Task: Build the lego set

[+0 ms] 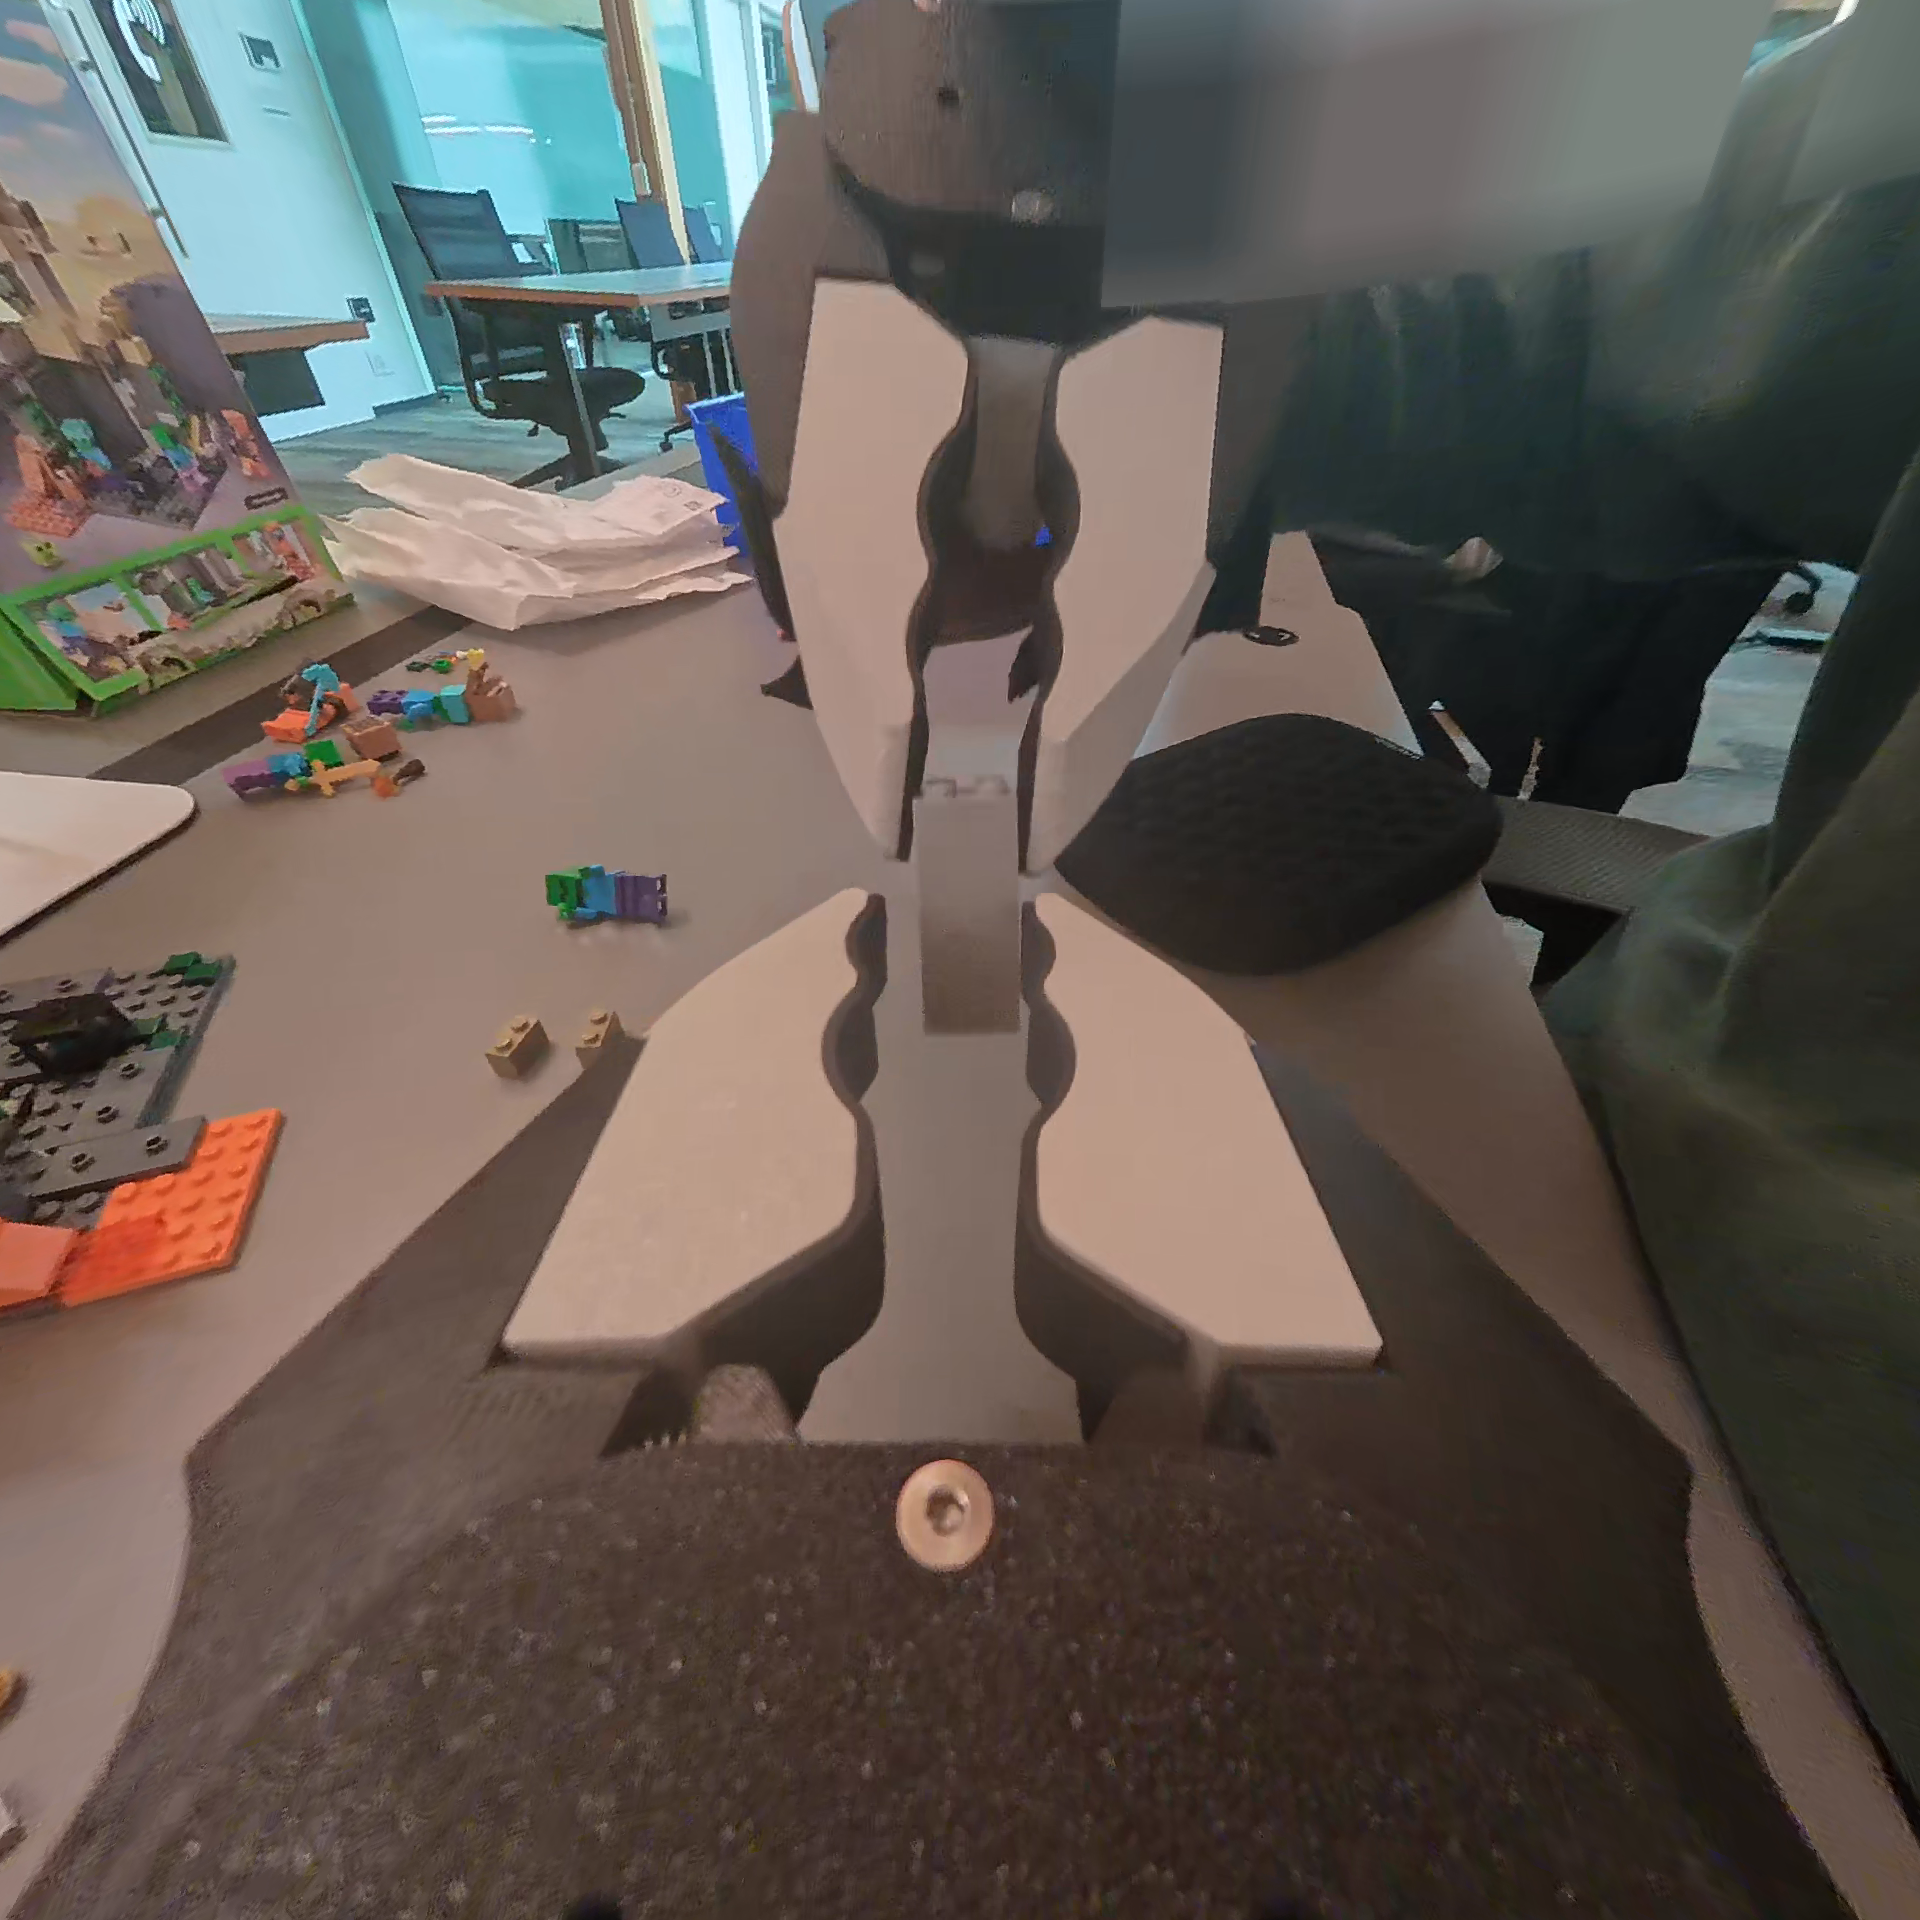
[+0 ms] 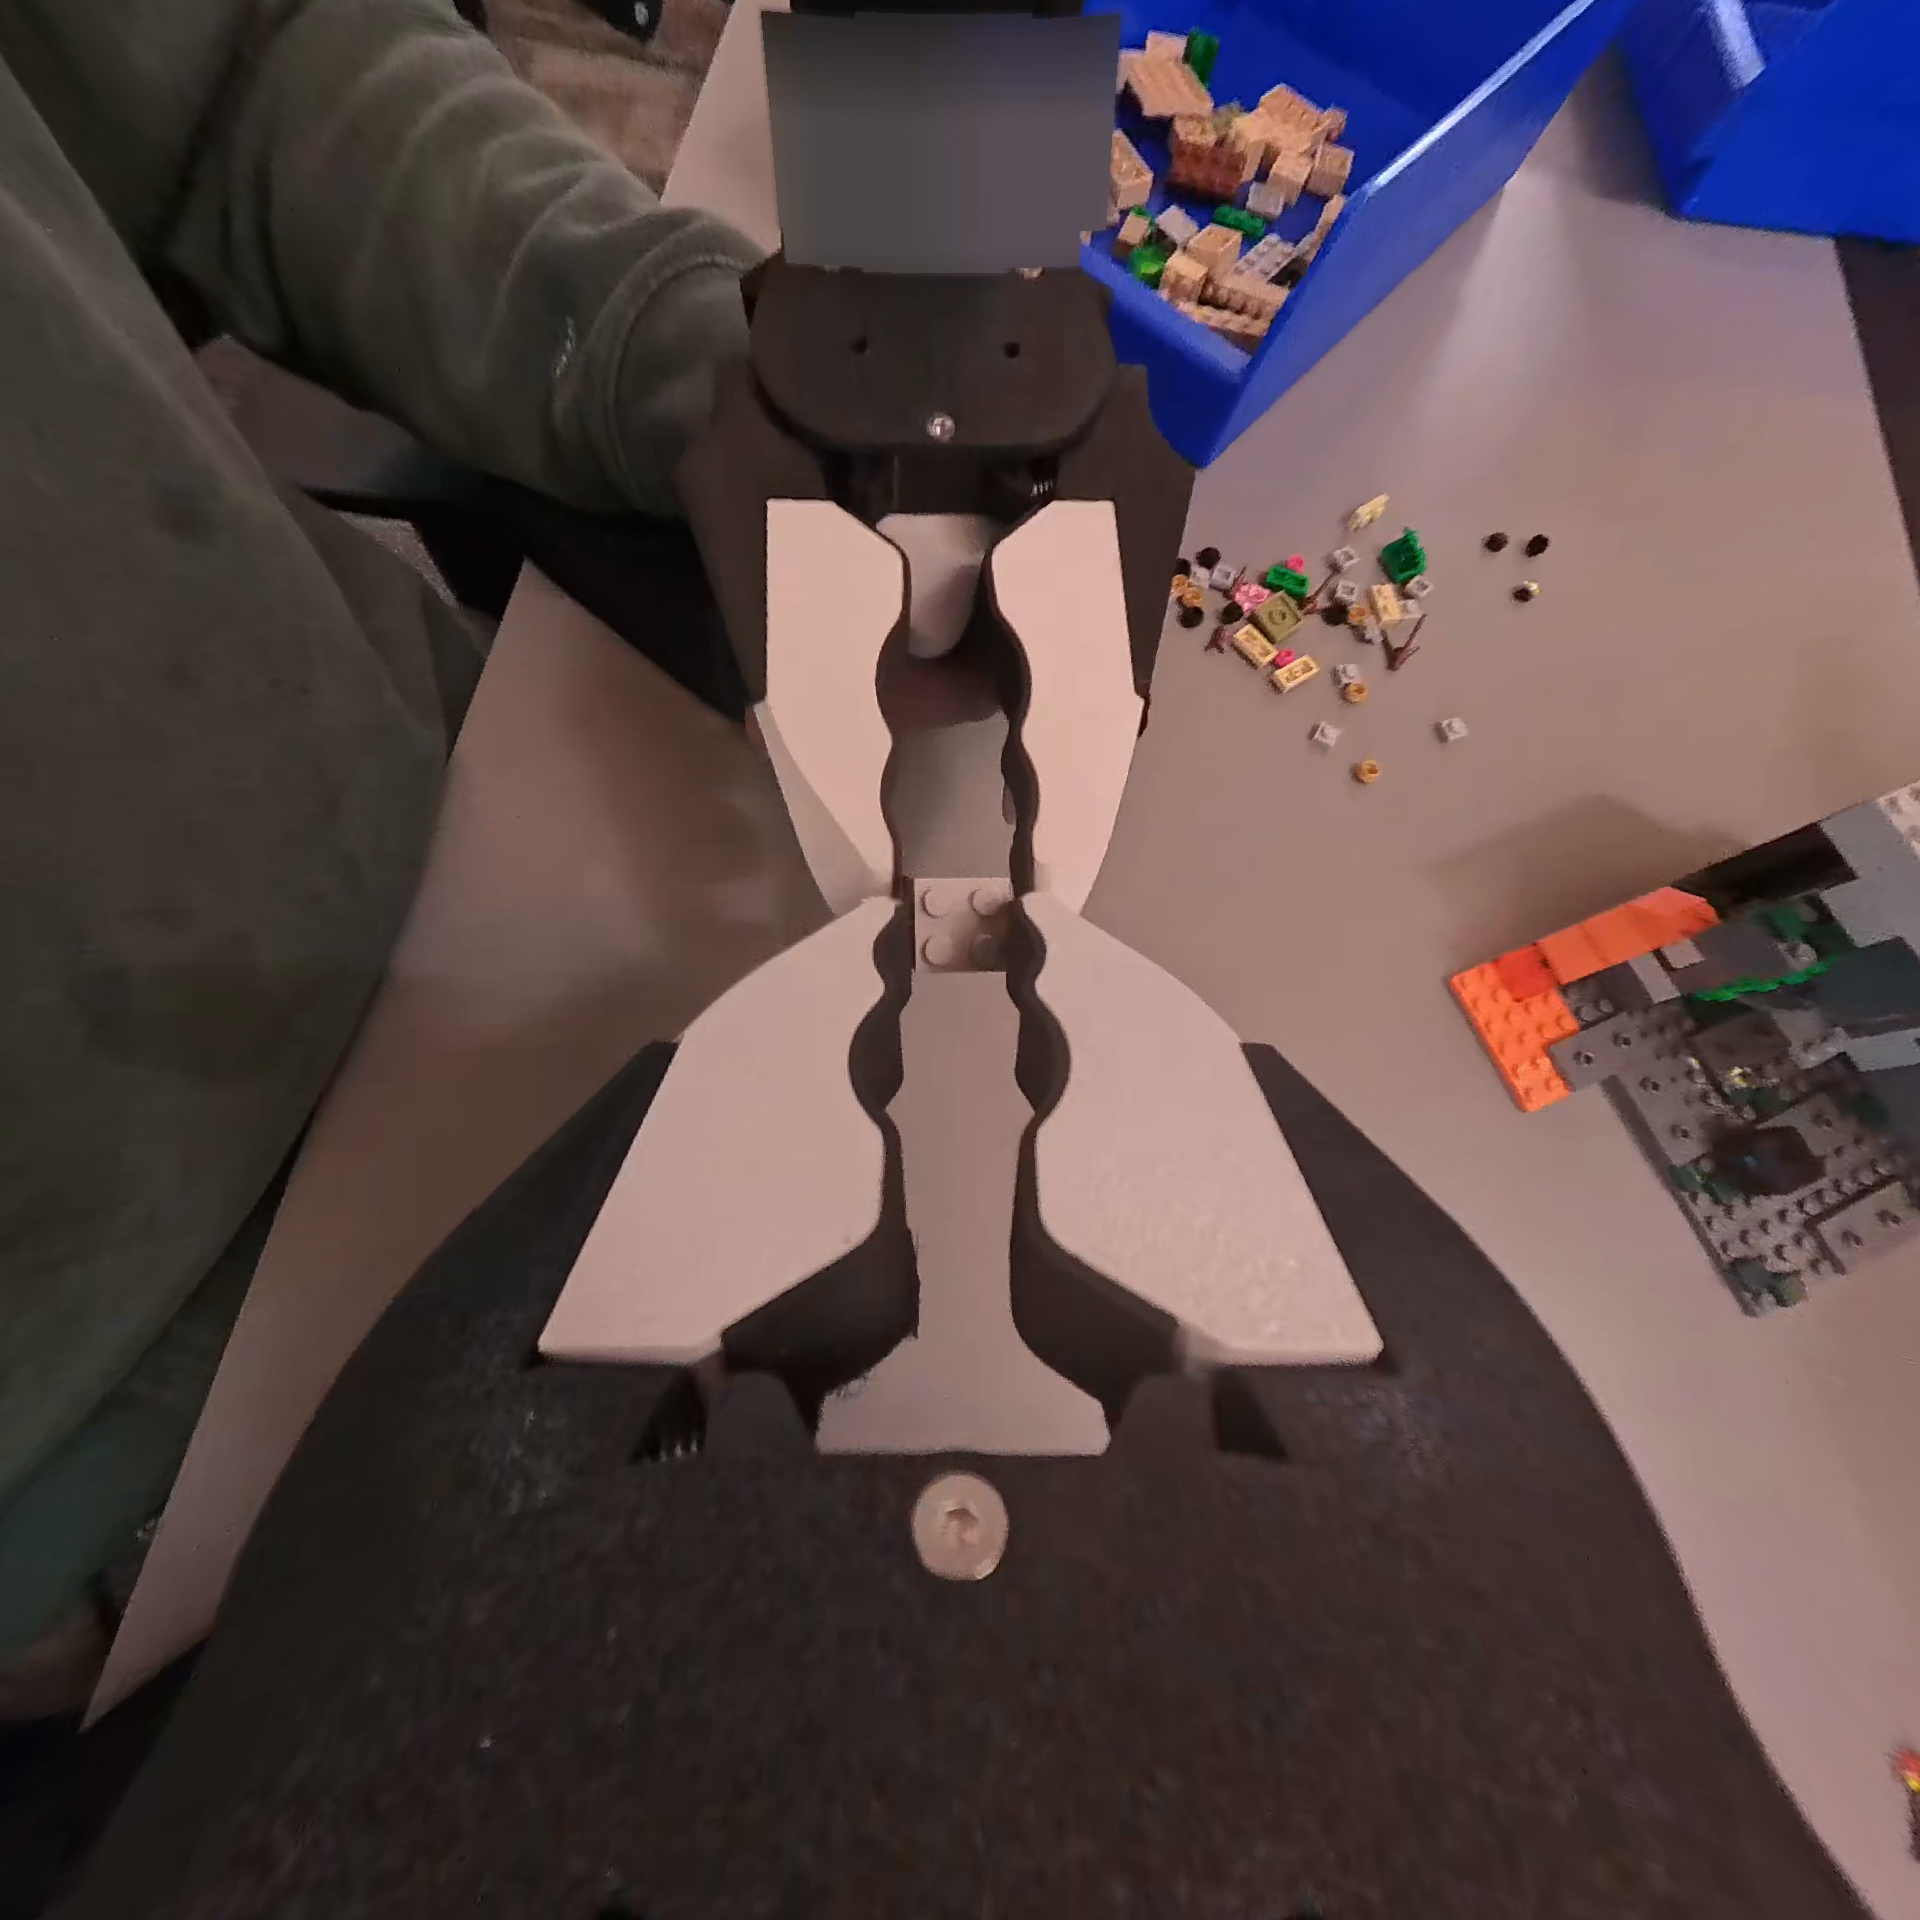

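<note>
Over the grey table (image 1: 416,987) | our right gripper (image 2: 961,920) pinches a grey brick (image 2: 958,935) at its studded end, dead ahead at 12 o'clock | our left gripper (image 1: 954,935) stands released around it, gaps either side | fingertip hold only, we judge: keep it square | toy figure (image 1: 605,896) at 9 o'clock

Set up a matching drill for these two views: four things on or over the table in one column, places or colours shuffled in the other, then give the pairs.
1. grey brick
2. blue bin
3. green-headed figure
4. orange plate

a. lying on the table
b. between both grippers' tips
c. edge of the grey build
d. filled with tan bricks

Pairs: 1-b, 2-d, 3-a, 4-c
</note>
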`<move>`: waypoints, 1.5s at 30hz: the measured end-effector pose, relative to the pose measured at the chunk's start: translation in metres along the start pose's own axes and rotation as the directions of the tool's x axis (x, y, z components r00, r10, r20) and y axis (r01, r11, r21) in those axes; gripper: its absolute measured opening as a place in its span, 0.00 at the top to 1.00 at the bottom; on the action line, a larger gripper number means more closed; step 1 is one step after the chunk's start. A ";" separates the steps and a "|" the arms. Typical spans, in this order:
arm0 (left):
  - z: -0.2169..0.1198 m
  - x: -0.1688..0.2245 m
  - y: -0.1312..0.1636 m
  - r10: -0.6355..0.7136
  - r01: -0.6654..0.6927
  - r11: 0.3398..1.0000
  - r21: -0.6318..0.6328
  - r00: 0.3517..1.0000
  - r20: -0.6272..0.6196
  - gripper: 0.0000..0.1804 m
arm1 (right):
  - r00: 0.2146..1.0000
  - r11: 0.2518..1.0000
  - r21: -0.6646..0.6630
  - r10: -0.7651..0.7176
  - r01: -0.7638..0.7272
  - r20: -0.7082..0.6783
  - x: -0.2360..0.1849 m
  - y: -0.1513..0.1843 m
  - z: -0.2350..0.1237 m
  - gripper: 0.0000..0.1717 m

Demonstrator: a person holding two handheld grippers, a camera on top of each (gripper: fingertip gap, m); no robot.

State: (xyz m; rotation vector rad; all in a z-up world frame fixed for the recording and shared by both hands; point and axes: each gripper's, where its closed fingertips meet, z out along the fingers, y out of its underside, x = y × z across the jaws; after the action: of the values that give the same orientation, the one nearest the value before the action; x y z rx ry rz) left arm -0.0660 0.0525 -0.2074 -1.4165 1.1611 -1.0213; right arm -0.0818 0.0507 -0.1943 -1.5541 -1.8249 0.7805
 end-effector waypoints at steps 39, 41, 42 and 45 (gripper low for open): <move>-0.001 -0.004 0.018 0.046 -0.042 0.990 -0.134 0.998 0.030 0.90 | 0.996 0.975 -0.223 0.003 -0.023 -0.094 0.045 0.081 -0.009 0.87; 0.000 -0.004 0.020 0.047 -0.042 0.989 -0.144 0.998 0.029 0.90 | 0.997 0.955 -0.298 -0.021 -0.002 -0.072 0.049 0.099 0.003 0.87; -0.001 -0.004 0.021 0.044 -0.039 0.988 -0.147 0.999 0.029 0.91 | 0.997 0.943 -0.333 -0.041 0.015 -0.070 0.052 0.106 0.008 0.87; -0.001 -0.004 0.020 0.036 -0.032 0.990 -0.139 0.999 0.025 0.91 | 0.996 0.921 -0.385 -0.075 0.052 -0.044 0.057 0.114 0.020 0.87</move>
State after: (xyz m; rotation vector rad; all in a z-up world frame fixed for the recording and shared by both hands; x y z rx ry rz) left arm -0.0710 0.0557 -0.2275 -1.5096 1.2524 -0.9087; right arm -0.0322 0.1222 -0.2899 -1.7231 -2.0618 0.3524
